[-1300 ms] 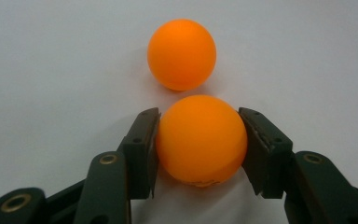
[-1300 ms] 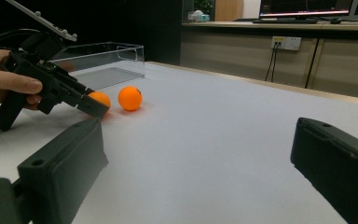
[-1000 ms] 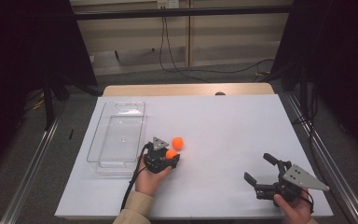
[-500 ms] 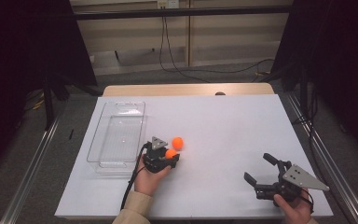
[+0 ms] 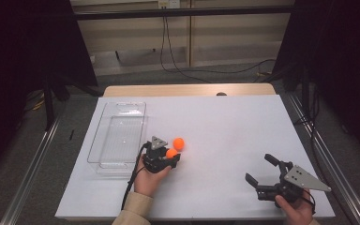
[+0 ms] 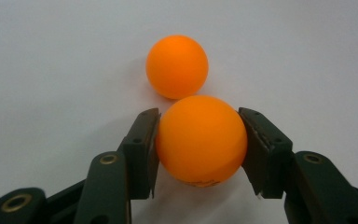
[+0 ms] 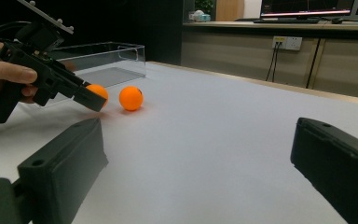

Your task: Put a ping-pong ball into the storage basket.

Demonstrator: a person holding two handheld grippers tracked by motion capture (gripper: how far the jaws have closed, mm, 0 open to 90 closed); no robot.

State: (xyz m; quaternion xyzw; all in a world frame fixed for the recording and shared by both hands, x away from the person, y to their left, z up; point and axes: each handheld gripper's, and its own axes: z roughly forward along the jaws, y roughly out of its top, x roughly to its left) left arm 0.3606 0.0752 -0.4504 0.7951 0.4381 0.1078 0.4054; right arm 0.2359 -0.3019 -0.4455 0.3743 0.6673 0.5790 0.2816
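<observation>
Fingers [image 6: 142, 149] of left gripper [image 6: 198, 154] clamp the nearer orange ball [image 6: 200, 137].

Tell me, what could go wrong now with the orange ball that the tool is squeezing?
1. The left tool grips the smooth round orange ball by its sides only, so it might squirt out and roll away across the white table.
2. The second orange ball lies just ahead, maybe touching; lifting carelessly could knock it rolling.
3. The clear plastic box has upright walls; carried too low, the ball could bump the rim.
</observation>
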